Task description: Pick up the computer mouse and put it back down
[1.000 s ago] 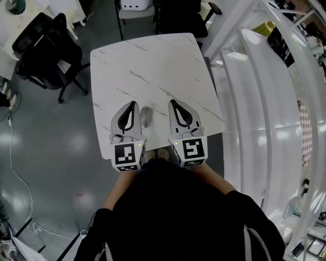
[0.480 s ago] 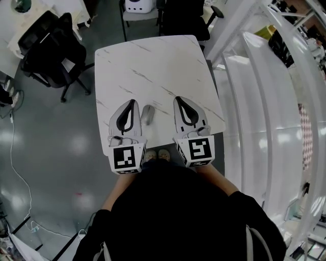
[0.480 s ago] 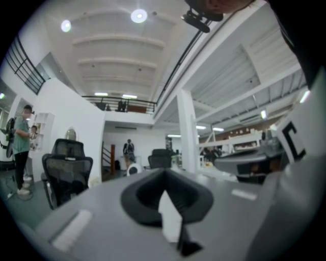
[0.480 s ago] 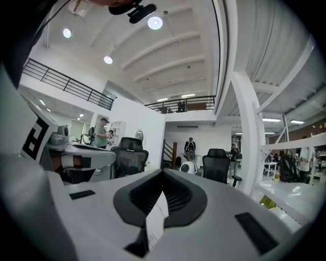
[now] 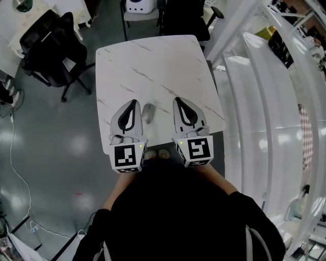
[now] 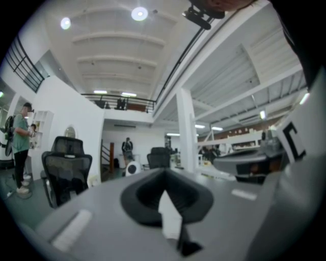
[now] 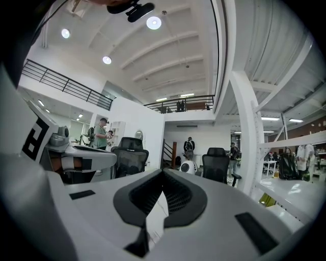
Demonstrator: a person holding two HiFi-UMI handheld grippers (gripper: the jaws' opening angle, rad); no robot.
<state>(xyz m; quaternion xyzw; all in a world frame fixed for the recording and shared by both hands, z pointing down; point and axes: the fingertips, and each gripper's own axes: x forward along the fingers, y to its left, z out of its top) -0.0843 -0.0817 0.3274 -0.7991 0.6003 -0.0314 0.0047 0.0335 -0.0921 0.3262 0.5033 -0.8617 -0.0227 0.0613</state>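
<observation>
Computer mouse [image 5: 147, 113] flat on table [image 5: 153, 61], between both tongs, nearer left gripper [image 5: 133, 103]. Long axis parallel to jaws; front end unclear. Left gripper clenched, empty. Right gripper [image 5: 176, 101] clenched, empty. Neither touches mouse.

The left gripper [image 6: 164, 173] has its two grey jaws shut tight, with nothing between them. Through the gap behind the tips, a bit of white table [image 6: 170, 219] shows. A black chair [image 6: 66, 165] stands at the left, and a person in a green shirt [image 6: 20, 145] is past it. A white post [image 6: 186, 130] goes up in the middle. The blurry grey shape at the right may be the right gripper [image 6: 249, 162]. A round lamp [image 6: 139, 14] shines on the ceiling.
</observation>
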